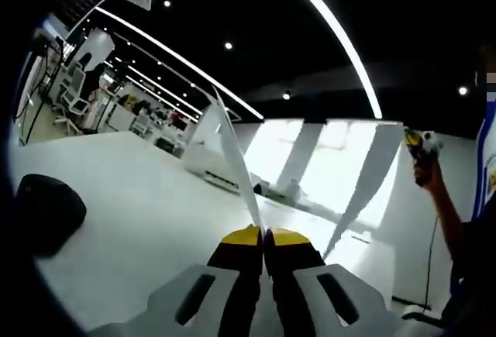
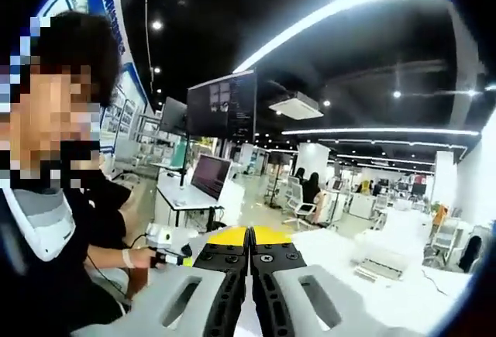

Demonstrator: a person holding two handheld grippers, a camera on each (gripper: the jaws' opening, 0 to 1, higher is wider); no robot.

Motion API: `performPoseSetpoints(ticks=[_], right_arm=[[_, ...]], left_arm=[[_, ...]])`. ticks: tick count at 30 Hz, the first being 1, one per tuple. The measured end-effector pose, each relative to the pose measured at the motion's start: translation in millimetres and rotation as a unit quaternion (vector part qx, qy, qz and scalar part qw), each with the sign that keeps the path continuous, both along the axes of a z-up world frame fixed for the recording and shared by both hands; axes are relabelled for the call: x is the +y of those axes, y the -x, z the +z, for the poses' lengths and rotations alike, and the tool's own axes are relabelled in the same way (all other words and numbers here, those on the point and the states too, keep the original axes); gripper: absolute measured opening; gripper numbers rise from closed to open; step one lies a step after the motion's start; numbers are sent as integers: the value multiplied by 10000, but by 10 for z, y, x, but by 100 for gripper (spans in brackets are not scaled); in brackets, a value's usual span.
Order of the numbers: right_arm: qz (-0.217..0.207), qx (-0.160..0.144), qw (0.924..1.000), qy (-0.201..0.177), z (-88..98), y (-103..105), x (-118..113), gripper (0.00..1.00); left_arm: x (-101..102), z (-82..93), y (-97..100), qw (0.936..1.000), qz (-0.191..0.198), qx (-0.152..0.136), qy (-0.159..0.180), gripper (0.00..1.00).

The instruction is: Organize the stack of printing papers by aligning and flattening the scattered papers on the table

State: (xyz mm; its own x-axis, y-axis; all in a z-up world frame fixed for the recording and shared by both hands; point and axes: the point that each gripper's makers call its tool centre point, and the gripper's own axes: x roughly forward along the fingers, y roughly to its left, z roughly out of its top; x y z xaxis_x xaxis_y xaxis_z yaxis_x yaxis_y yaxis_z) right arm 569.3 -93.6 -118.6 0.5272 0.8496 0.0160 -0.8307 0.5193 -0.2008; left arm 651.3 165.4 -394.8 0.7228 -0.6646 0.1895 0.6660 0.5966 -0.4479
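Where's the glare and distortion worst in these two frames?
Left gripper view: sheets of paper pinched in the shut left gripper are backlit and blown out against bright windows; ceiling light strips bow strongly. Right gripper view: ceiling strip glares at top right, the white table washes out, edges curve.
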Motion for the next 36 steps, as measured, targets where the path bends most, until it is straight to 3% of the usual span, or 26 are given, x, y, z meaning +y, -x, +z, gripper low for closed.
performPoseSetpoints(ticks=[3, 5, 9, 15, 17, 23, 27, 34, 35, 36], right_arm=[[88, 107, 9998, 121, 51, -11, -24, 0], [175, 237, 9986, 430, 12, -9, -28, 0], [235, 359, 9956, 828, 45, -174, -59, 0], [439, 638, 9888, 1274, -171, -388, 162, 0], [585, 785, 9845, 1453, -281, -395, 241, 0], [892, 1072, 9698, 2001, -633, -675, 579, 0], [1185, 1144, 9590, 2306, -847, -762, 818, 0], [1453, 1278, 9377, 2886, -1153, -942, 994, 0], [1477, 1269, 9383, 2858, -1158, -987, 1034, 0], [1507, 1330, 9330, 2986, -1224, -1033, 1068, 0]], left_arm=[[0, 0, -2, 10000, -7, -2, -3, 7], [2, -1, -6, 10000, -14, -3, -5, 7], [-2, 0, -5, 10000, -17, -12, -13, 7], [-9, 7, 9, 10000, -17, -20, -2, 7], [-12, 6, 11, 10000, -20, -18, -5, 7], [-22, 7, 20, 10000, -42, -27, -9, 7], [-31, 10, 30, 10000, -52, -26, -1, 7], [-39, 12, 38, 10000, -84, -36, 4, 7], [-40, 12, 38, 10000, -86, -36, 5, 7], [-40, 12, 38, 10000, -88, -41, 2, 7]])
